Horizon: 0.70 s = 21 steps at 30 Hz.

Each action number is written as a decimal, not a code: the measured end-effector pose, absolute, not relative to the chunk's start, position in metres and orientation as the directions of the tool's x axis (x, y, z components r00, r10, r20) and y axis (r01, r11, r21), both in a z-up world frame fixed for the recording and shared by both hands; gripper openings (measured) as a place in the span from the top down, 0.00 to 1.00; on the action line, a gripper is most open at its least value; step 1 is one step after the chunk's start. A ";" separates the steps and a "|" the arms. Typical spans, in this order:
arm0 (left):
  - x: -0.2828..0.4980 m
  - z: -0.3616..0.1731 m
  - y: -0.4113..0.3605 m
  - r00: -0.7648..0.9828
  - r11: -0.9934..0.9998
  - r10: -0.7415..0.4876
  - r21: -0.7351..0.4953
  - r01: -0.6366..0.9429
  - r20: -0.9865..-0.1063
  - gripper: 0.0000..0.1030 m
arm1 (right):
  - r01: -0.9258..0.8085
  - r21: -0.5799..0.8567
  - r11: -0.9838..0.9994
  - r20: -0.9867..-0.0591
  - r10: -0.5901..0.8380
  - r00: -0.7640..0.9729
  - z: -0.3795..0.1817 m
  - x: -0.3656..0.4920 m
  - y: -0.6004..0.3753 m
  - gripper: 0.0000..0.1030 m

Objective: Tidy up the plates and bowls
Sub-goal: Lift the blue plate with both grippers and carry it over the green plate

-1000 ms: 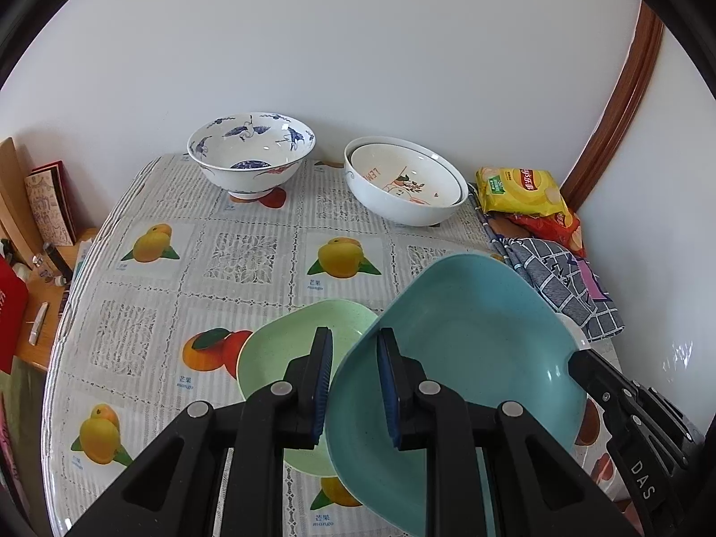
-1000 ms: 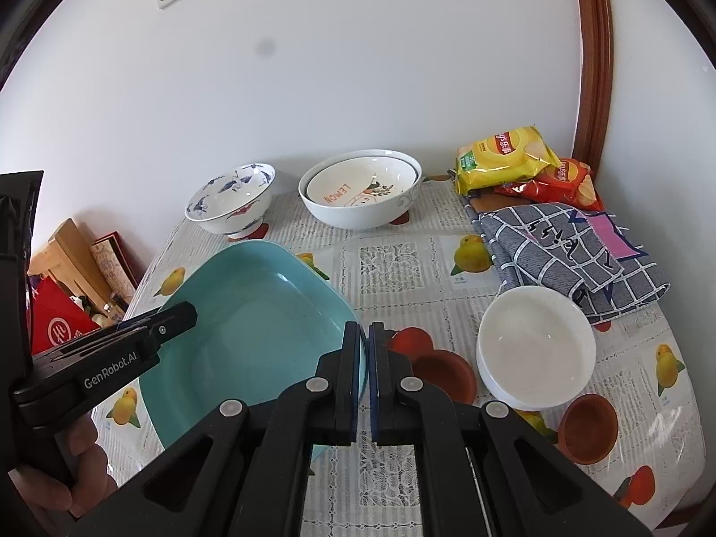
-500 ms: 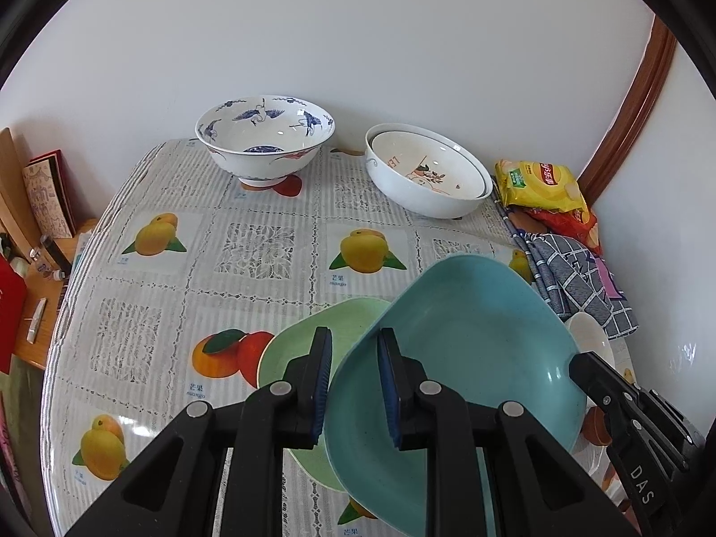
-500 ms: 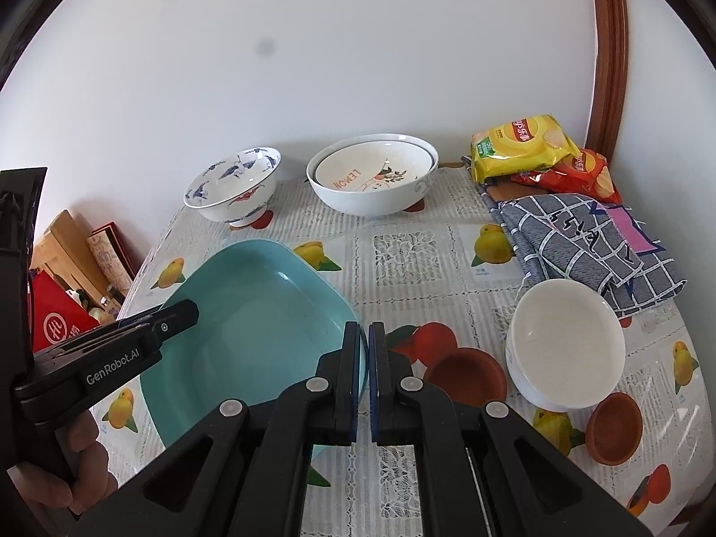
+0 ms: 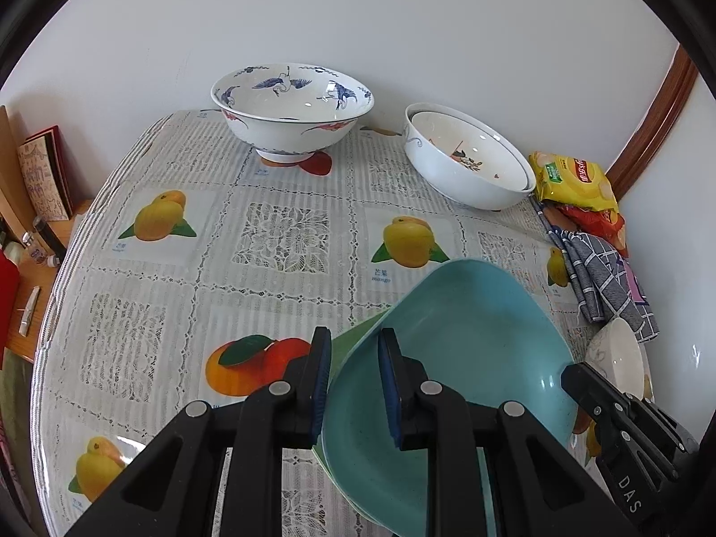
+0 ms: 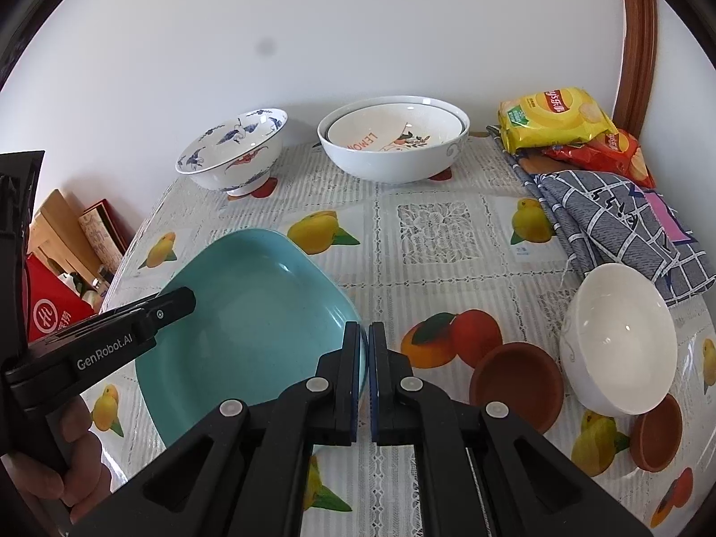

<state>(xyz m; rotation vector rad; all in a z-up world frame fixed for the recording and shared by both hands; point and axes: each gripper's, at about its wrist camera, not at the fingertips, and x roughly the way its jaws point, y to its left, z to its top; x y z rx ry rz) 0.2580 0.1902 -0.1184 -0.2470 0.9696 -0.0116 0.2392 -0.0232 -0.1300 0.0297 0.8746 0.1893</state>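
A teal plate [image 5: 452,358] lies over a light green plate [image 5: 353,335], of which only a sliver shows. My left gripper [image 5: 354,385] is open, its jaws straddling the teal plate's left rim without closing on it. My right gripper [image 6: 363,358] is shut on the teal plate's [image 6: 250,313] right rim. A blue-and-white patterned bowl [image 5: 291,109] and two nested white bowls [image 5: 470,159] stand at the back of the table. A plain white bowl [image 6: 620,335] sits at the right.
Two small brown dishes [image 6: 517,380] [image 6: 655,434] sit near the white bowl. Snack bags [image 6: 555,118] and a checked cloth [image 6: 617,223] lie at the back right. A side shelf with a red box [image 6: 49,313] stands beyond the table's left edge.
Both grippers moved left and lower with the teal plate, which now covers almost all of the green plate. The left gripper stayed open and the right stayed shut.
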 end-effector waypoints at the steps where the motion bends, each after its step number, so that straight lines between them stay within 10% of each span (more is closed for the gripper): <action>1: 0.260 -0.121 0.193 0.565 0.971 -0.121 -0.215 -0.102 -0.816 0.79 | -0.157 0.098 0.983 -0.763 0.175 0.622 -0.132 0.241 -0.021 0.96; 21: 0.281 -0.150 0.195 0.505 0.977 -0.116 -0.190 -0.097 -0.855 0.75 | -0.212 0.070 0.975 -0.825 0.176 0.538 -0.171 0.252 -0.007 0.89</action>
